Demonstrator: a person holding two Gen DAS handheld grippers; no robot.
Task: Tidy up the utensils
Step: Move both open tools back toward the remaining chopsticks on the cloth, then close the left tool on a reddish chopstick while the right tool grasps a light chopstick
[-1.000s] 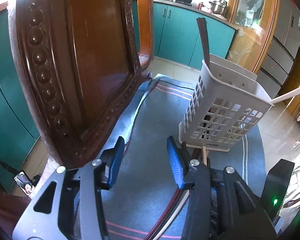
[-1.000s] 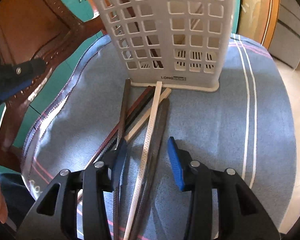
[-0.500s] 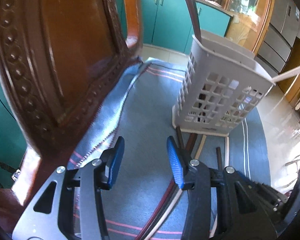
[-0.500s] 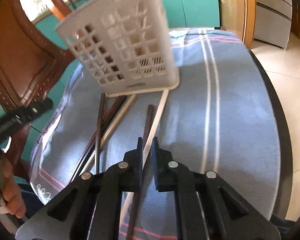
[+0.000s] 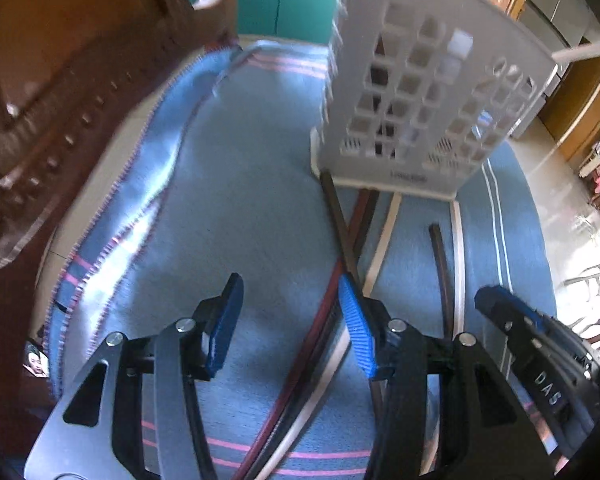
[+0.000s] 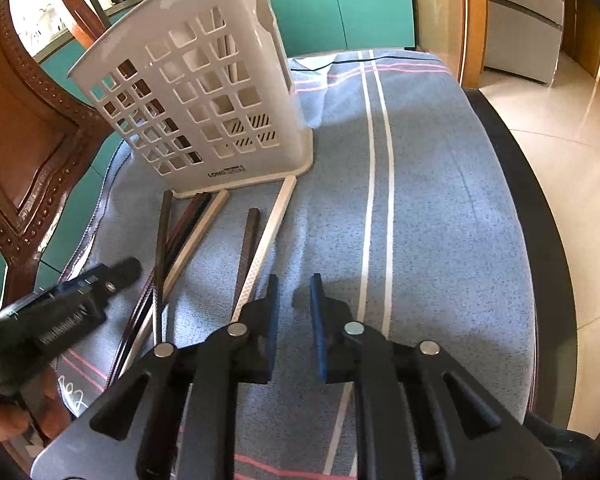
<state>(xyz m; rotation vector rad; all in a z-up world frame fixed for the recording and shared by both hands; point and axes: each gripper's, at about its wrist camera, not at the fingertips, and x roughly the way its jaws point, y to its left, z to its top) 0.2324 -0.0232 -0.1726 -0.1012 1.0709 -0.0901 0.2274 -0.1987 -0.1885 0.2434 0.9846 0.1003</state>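
Observation:
A white slotted utensil basket [image 6: 204,108] stands on the blue striped cloth; it also shows in the left wrist view [image 5: 428,92]. Several chopsticks lie in front of it: a dark and a white one [image 6: 274,224] apart to the right, and a bundle of dark, red and white ones [image 5: 352,232] to the left. My right gripper [image 6: 294,316] is slightly open and empty, just right of the white chopstick. My left gripper [image 5: 290,320] is open and empty over the cloth, its right finger above the bundle. Some chopsticks stand inside the basket.
A carved wooden chair back [image 5: 52,92] rises at the left, also in the right wrist view [image 6: 24,120]. The round table's dark rim [image 6: 540,216] curves at the right, with tiled floor beyond. Teal cabinets stand behind.
My right gripper was shut around the white chopstick half a second ago; now it is slightly open and shifted right of it. My left gripper has moved forward and down toward the chopstick bundle.

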